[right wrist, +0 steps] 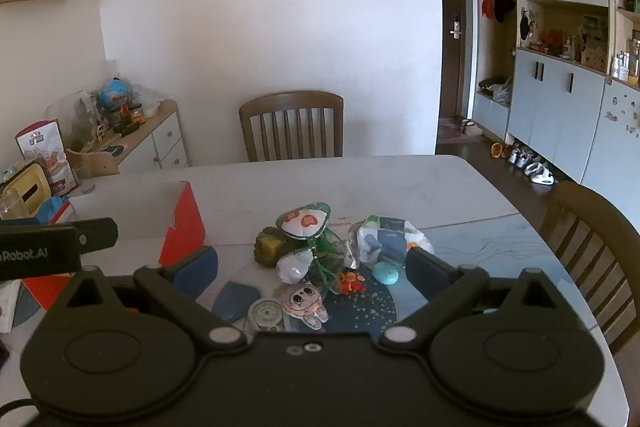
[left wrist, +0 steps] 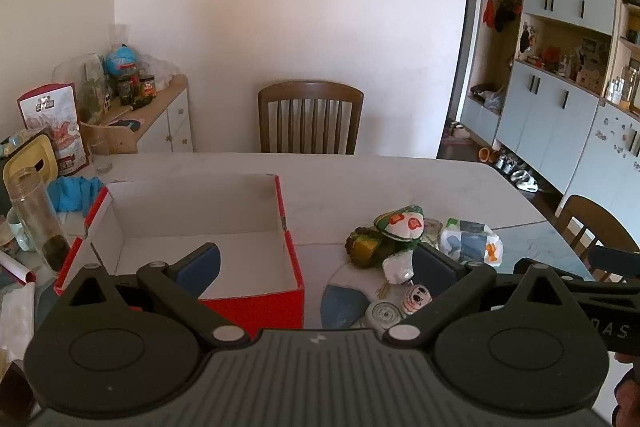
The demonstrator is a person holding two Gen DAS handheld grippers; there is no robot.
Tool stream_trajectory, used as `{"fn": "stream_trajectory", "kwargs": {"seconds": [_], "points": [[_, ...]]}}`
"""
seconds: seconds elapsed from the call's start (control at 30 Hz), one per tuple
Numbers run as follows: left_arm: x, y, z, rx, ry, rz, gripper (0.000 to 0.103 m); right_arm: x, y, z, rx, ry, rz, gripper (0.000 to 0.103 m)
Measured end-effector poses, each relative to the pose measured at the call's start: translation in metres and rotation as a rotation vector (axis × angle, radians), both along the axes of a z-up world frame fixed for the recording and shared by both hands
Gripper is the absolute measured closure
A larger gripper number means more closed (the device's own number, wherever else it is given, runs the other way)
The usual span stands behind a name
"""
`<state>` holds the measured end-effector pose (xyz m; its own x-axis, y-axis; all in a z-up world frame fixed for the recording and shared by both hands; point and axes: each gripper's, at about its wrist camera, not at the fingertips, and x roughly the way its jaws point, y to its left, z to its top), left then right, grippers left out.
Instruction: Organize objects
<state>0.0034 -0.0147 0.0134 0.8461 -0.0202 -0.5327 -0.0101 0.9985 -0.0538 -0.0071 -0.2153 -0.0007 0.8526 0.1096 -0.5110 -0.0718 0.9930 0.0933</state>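
Observation:
An open red box (left wrist: 248,307) with a white inside stands on the white table (left wrist: 360,179); it also shows in the right wrist view (right wrist: 184,227). To its right lies a pile: a green-and-white pouch (left wrist: 400,223) (right wrist: 304,221), a yellow-green toy (left wrist: 362,247), a white-blue packet (left wrist: 470,241) (right wrist: 386,239), a tape roll (right wrist: 264,313), a cartoon figure (right wrist: 304,303), a light-blue disc (right wrist: 385,273). My left gripper (left wrist: 316,267) is open, above the box's near right corner. My right gripper (right wrist: 312,267) is open, hovering before the pile.
A glass jar (left wrist: 36,215), blue gloves (left wrist: 74,191) and a drinking glass (left wrist: 100,155) stand at the table's left. Wooden chairs sit at the far side (left wrist: 310,119) and the right (right wrist: 592,247). A cluttered sideboard (left wrist: 152,115) stands by the wall.

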Motion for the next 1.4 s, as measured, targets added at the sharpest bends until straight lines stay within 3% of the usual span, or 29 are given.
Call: {"fn": "stream_trajectory", "kwargs": {"seconds": [0.83,1.4], "points": [[0.017,-0.049,-0.007,0.016,0.025,0.034,0.0,0.03,-0.047,-0.005,0.013,0.018,0.084,0.007],[0.052,-0.082,-0.03,0.013,0.078,0.071,0.0,0.065,-0.087,-0.021,0.014,0.056,0.121,0.009]]}}
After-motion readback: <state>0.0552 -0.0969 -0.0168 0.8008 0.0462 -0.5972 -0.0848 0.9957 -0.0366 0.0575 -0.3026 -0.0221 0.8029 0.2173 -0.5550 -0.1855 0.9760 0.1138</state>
